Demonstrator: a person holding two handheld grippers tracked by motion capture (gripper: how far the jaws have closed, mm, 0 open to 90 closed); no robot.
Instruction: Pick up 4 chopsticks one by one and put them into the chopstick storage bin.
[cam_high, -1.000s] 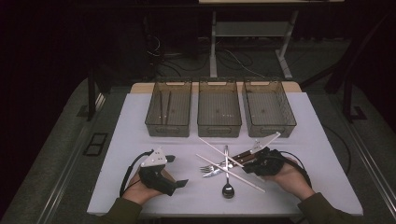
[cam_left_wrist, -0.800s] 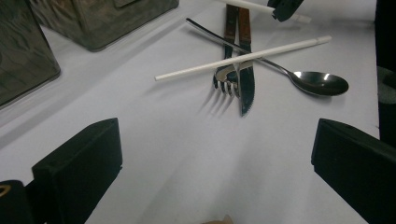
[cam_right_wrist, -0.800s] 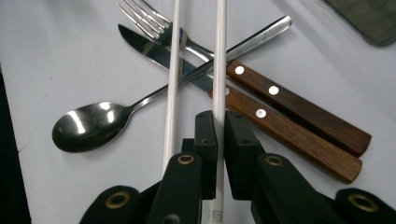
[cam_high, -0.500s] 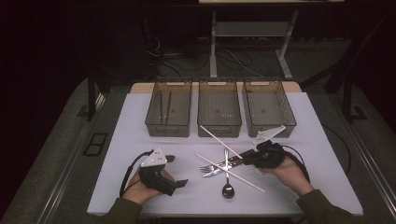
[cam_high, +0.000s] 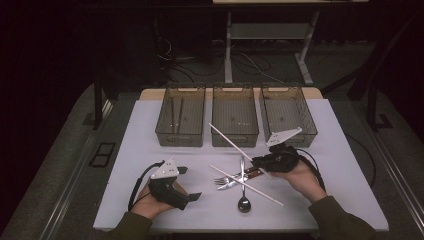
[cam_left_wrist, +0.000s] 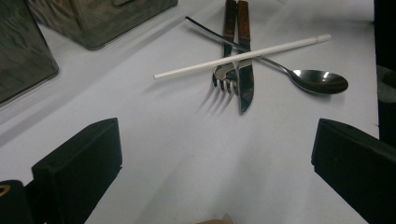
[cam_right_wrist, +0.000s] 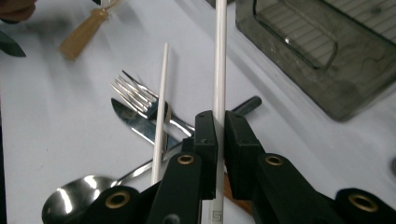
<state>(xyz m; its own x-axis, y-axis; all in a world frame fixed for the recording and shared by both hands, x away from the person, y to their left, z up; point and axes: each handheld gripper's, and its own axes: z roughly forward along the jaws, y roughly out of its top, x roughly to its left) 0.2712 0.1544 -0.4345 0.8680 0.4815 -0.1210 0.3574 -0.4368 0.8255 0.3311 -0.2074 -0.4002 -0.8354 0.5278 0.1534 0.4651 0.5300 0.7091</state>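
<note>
Right hand-held gripper (cam_right_wrist: 216, 122): clamped on a white chopstick (cam_right_wrist: 219, 56), the pads pinching it near one end so most of the shaft reaches out ahead of the jaws.
Held chopstick: lifted off the surface (cam_high: 150, 145), slanting up and away toward the three bins in the high view.
Left hand-held gripper (cam_high: 187, 183): jaws apart with nothing between them, resting low on the surface, well clear of the cutlery.
Cutlery pile: a second chopstick (cam_high: 246, 185) lies across a fork (cam_high: 223, 180), a knife (cam_high: 237, 179) and a spoon (cam_high: 243, 190), just below the raised one.
Bins: left bin (cam_high: 180, 115) already has long thin pieces inside; middle bin (cam_high: 235, 114) and right bin (cam_high: 287, 109) look near empty.
Step in hand: probably carrying the chopstick to the left bin.
Doing it well: keep the pinch firm, since an end grip lets the shaft swing; lift the far tip over the bin wall, line the stick up with the bin's length, then release low.
</note>
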